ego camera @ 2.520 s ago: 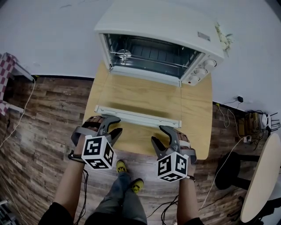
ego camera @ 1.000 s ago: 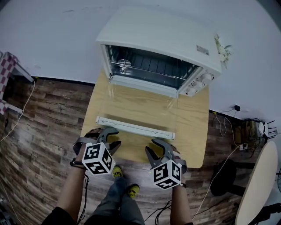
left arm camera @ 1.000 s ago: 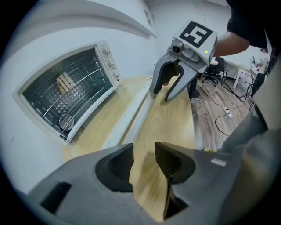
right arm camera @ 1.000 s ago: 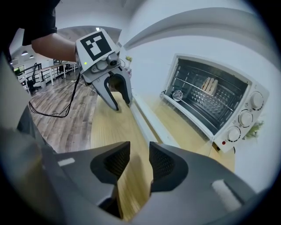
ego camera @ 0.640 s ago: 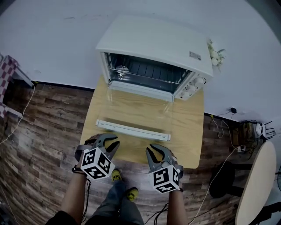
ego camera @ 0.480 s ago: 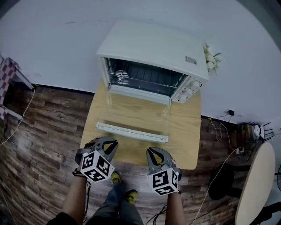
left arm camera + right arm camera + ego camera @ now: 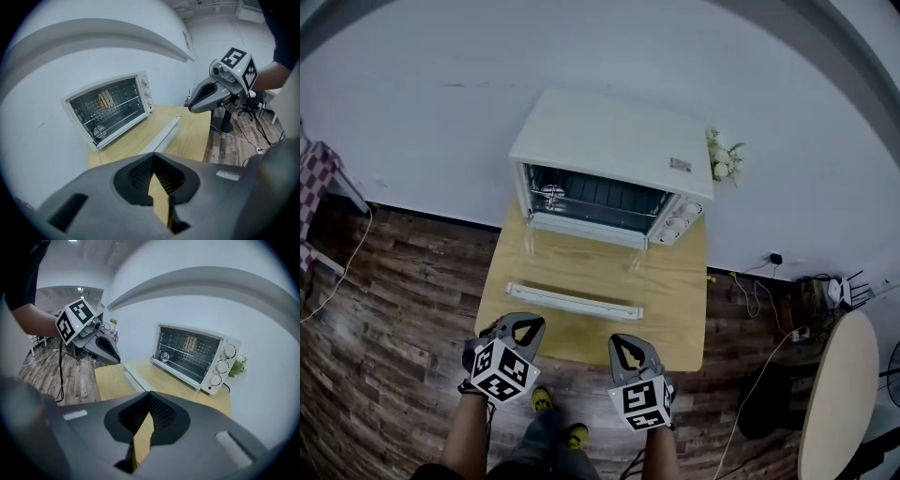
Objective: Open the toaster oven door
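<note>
OK, status: both closed now. On my left claw [image 7: 523,324] the tips meet in the left gripper view with nothing between them; only the wood of the surface [image 7: 679,309] shows through the slot behind the pads. Same for my right claw [image 7: 629,343]: tips together, nothing held. A second ago both stood wide apart, so the jaws have just been closing on air. Task item: the toaster oven [image 7: 609,159] sits at the far side of the surface against the white wall, its door [image 7: 581,267] dropped flat toward me and the handle bar [image 7: 574,302] at the door's near edge. That door was already down in the earliest frame and hasn't shifted. What did change: my claws were close up to the handle bar then, over the surface. Now they hang at its near edge, clear of the bar, with my yellow shoes [image 7: 542,400] showing below between them. Head view also takes in more now: the oven looks smaller and sits higher in frame, with more wall and plank floor [image 7: 384,309] around it. Cavity is open, with the wire rack [image 7: 595,199] visible inside and knobs [image 7: 679,223] on the right panel. A small flower bunch [image 7: 718,161] sits just beside the oven's right rear corner. A round table [image 7: 839,394] stands off to my right, well apart.
</note>
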Demonstrator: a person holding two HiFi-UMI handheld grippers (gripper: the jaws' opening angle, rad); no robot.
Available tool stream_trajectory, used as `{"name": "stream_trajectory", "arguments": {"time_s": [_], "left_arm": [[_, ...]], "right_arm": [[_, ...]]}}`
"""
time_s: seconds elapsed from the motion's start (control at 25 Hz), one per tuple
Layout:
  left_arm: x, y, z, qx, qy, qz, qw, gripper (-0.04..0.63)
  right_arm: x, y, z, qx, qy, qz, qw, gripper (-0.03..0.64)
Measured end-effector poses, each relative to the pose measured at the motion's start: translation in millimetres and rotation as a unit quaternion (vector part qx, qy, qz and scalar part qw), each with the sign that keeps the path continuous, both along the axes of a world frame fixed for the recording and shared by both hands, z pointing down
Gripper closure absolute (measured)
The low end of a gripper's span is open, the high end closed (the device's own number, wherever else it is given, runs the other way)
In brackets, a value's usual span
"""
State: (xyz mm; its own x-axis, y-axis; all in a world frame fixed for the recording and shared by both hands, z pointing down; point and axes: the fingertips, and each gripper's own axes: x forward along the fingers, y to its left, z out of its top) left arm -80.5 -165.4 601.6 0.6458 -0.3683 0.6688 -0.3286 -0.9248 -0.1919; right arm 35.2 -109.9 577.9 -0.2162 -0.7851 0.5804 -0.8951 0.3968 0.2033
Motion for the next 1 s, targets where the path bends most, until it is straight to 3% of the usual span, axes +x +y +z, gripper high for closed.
{"name": "stream_trajectory", "arguments": {"time_s": [0.28,0.72,1.0], "left_arm": [[-5.6,-7.9,-26.7,-0.002,0.02,-0.021,0.9996,0.601],[-15.5,-32.7,-78.1,-0.006,0.097,-0.067,0.993,0.598],[-18.2,-39.8,-104.5,0.015,0.108,-0.068,0.9917,0.597]], "right_arm": [[3.9,-4.9,-32.4,0.018,0.001,0.02,1.0,0.607],[11.7,-15.4,-83.9,0.06,-0.033,0.083,0.994,0.607],[24.6,-13.3,-109.9,0.085,-0.063,0.122,0.987,0.607]]}}
